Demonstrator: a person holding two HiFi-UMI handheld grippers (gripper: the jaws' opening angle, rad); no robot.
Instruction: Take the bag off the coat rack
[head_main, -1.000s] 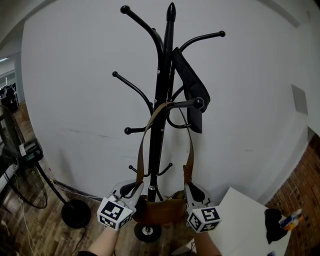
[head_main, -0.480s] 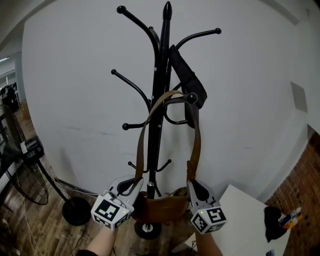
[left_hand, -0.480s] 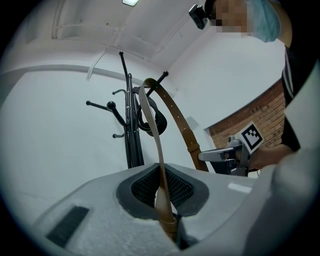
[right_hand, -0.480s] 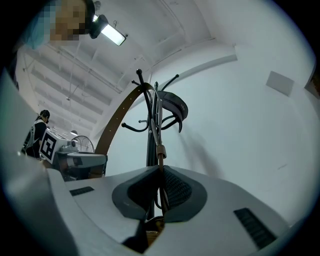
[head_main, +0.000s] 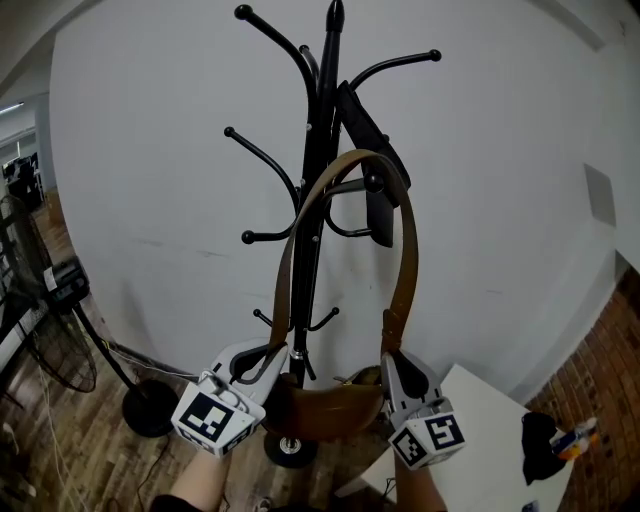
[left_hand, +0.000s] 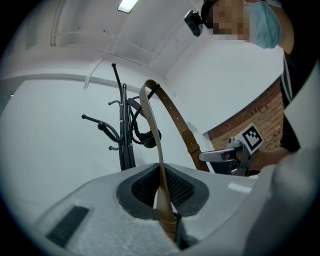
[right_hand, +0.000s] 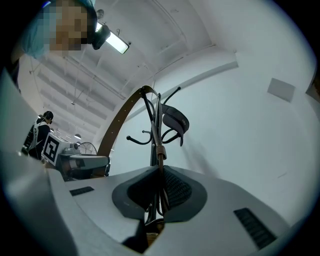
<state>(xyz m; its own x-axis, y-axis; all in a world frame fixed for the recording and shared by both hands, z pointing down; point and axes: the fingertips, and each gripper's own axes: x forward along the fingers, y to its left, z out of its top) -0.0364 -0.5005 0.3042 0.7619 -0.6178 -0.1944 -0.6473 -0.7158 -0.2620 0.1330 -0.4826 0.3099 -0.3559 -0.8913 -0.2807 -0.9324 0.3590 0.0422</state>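
A brown leather bag (head_main: 325, 412) hangs low in front of the black coat rack (head_main: 318, 200). Its strap (head_main: 352, 156) arcs up in a wide loop whose top stands just above the ball tip of a hook (head_main: 373, 183). My left gripper (head_main: 268, 358) is shut on the strap's left side near the bag. My right gripper (head_main: 392, 362) is shut on the right side by the buckle. In the left gripper view the strap (left_hand: 160, 165) runs up between the pads of the left gripper (left_hand: 162, 186). In the right gripper view the strap (right_hand: 160, 165) is pinched in the right gripper (right_hand: 159, 187).
A black cap-like item (head_main: 365, 150) hangs on an upper hook of the rack. A standing fan (head_main: 55, 345) is at the left on the wooden floor. A white table corner (head_main: 490, 430) with a dark object (head_main: 540, 440) lies at lower right, by a brick wall (head_main: 612, 380).
The strap's loop has risen from resting on the hook to arcing above its ball tip. Both grippers moved a little outward and nearer, with the bag.
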